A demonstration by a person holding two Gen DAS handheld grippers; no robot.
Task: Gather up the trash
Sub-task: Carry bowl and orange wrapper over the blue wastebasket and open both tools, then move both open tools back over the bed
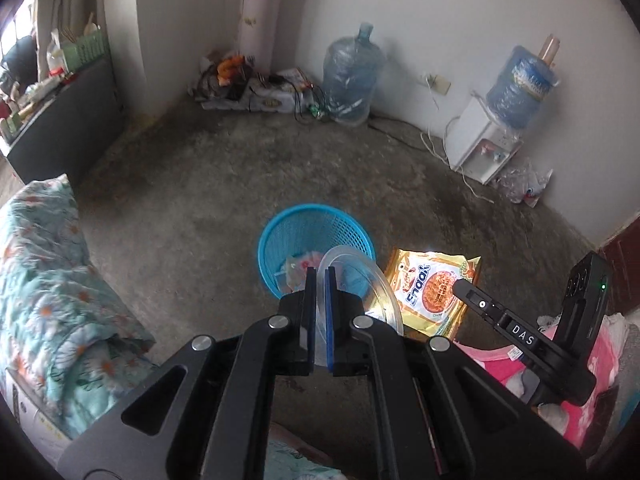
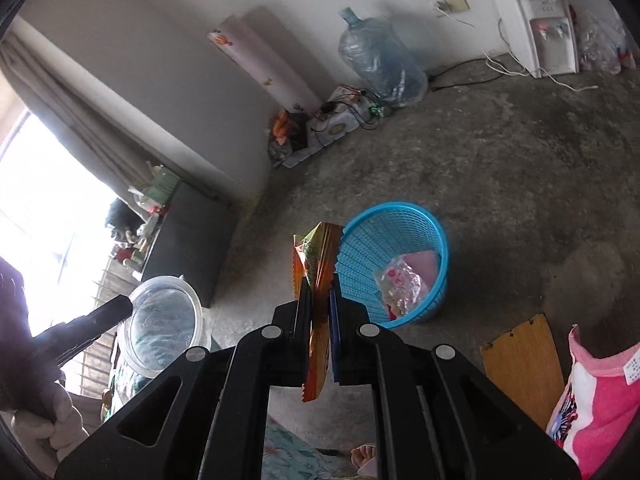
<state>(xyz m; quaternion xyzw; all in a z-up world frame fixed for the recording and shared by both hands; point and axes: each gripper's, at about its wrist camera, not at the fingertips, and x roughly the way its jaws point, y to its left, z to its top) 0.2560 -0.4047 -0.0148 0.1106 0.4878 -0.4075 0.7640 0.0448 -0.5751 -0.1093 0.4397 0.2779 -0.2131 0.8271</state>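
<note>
On the concrete floor ahead of me stands a blue mesh basket, upright, holding a crumpled clear wrapper and something pink beneath it. My left tongs are closed on the rim of a clear plastic lid, which I see edge-on between the blue pads; the lid hangs over the near rim of the basket. From the right wrist camera the same lid shows as a round transparent disc at the lower left, clamped at the tip of the left tongs, with a gloved hand on the handle.

My right tongs are closed on a yellow snack packet, gripped flat between the pads so that its serrated ends stick out above and below them. In the left wrist view the packet's printed face is visible just to the right of the basket, the right tongs pinching its edge.

Against the far wall I note a large empty water bottle, a white water dispenser with a bottle on top, and a heap of cables and boxes. A floral quilt lies at my left, a pink cloth at my right.
</note>
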